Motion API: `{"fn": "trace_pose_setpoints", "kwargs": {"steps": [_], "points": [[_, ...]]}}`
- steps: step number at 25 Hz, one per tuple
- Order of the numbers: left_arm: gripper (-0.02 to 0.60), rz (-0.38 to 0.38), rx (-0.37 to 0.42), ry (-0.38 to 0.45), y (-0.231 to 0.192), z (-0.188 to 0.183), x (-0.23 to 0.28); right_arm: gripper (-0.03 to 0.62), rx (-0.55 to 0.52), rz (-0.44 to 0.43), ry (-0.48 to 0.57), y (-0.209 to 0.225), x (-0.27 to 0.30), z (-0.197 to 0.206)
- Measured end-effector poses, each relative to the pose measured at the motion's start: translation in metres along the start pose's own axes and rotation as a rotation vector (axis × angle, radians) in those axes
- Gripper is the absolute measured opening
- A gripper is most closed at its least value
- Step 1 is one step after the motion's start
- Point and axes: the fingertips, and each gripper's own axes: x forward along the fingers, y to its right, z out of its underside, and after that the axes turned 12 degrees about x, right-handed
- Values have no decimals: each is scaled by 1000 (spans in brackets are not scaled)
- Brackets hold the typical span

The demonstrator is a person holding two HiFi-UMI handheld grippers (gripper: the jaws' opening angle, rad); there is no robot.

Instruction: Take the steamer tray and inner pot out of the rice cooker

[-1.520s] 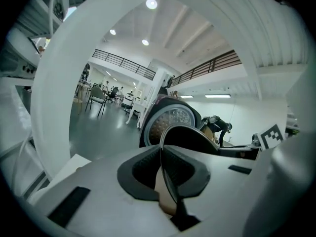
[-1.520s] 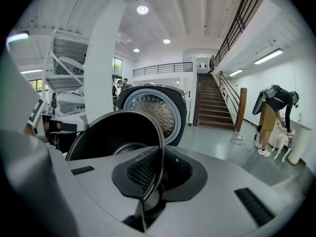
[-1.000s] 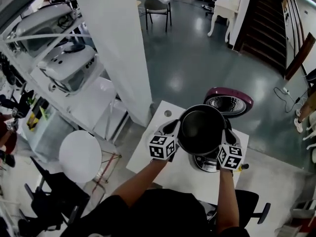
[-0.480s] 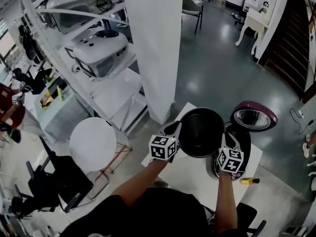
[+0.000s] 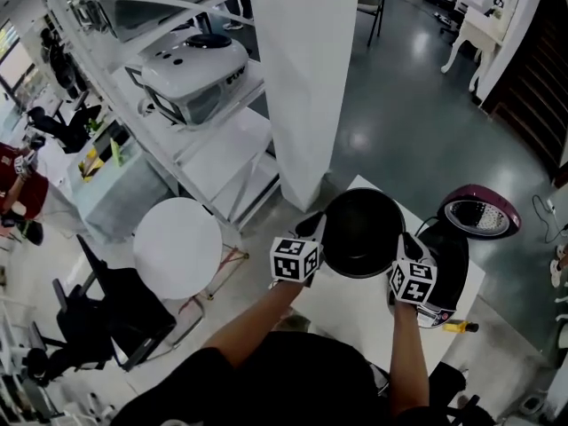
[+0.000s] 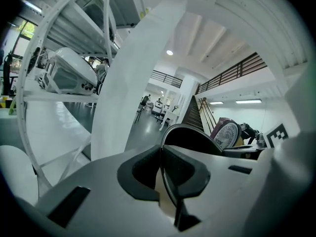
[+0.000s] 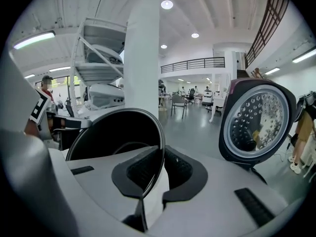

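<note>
The left gripper [image 6: 160,169] is clenched on the rim of the black inner pot [image 5: 359,233]: in its own view the thin edge runs straight down between the two dark pads, with the pot's open bowl just ahead and to the right of the jaws. The right gripper [image 7: 159,174] grasps the opposite side of the same rim; its pads close on the edge, and the pot's dark interior spreads ahead and to the left of them. From the head view the pot hangs between the two grippers, mouth up and out of the rice cooker [image 5: 451,256], over the far part of the white table [image 5: 351,313] — whether its base touches the tabletop cannot be told. The cooker's black body stands just to the right of the right gripper, close beside its marker cube, and its lid [image 5: 479,211] stands open beyond, the perforated inner plate facing the right gripper. A small yellow object [image 5: 457,327] lies on the table to the right of the right gripper, on the person's side of the cooker. Ahead of the left gripper rises a white pillar [image 5: 306,78], with white shelving [image 5: 204,131] carrying appliances further off to its left.
</note>
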Motion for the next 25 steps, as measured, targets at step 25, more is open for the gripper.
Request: {"fn": "trace_pose_setpoints", "kwargs": {"steps": [25], "points": [[20, -20, -97, -262, -44, 139, 20, 31, -38, 51, -264, -5, 75, 123]]}}
